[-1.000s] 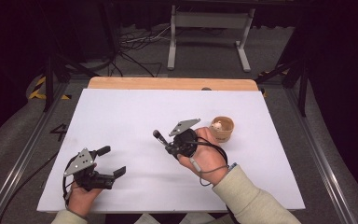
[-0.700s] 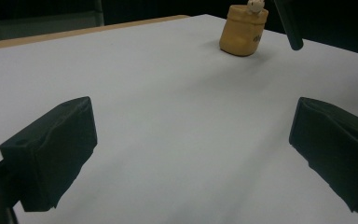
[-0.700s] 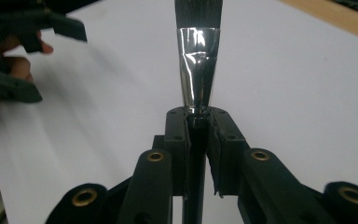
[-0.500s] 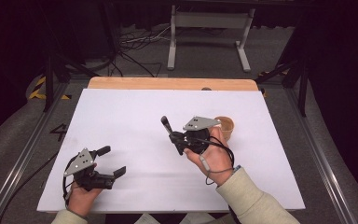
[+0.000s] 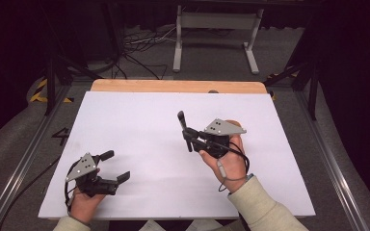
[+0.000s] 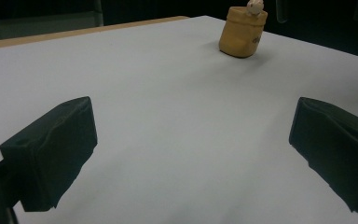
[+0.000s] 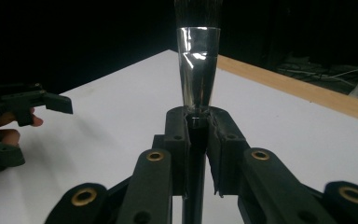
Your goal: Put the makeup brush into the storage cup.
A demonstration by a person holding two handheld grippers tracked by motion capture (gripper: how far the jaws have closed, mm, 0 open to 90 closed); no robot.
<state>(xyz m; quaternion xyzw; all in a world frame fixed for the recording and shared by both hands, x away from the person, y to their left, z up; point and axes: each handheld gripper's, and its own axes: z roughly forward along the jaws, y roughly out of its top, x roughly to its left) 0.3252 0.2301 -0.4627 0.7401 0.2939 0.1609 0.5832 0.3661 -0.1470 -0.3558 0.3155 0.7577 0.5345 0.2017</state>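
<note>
Black and slim, a brush with a shiny silver ferrule and dark bristles (image 7: 198,56) stands clamped between the jaws of the right gripper (image 5: 192,137), the handle running down through the pads and the bristle end pointing up and away over the white table sheet (image 5: 139,115). The left gripper (image 5: 113,166) rests low near the front left corner of the sheet, its jaws wide apart on nothing.

The likeliest trouble is the brush slipping or twisting in the grip. The pads close on the narrow handle just below the flared ferrule, so a small contact carries a long, top-heavy tool; a quick turn of the wrist or a knock against the table could lever it sideways or let it slide down. A second risk would be nudging the small tan jar-shaped pot (image 6: 241,31), which looks light enough to tip if the brush comes at it off-centre.

The left gripper view gives the pot plainly, standing upright on the sheet with something pale at its mouth. In the high view the right hand (image 5: 229,161) and its grey plate cover that spot. The right gripper view alone shows how the pads meet the handle; from above, the brush is only a dark stick.
</note>
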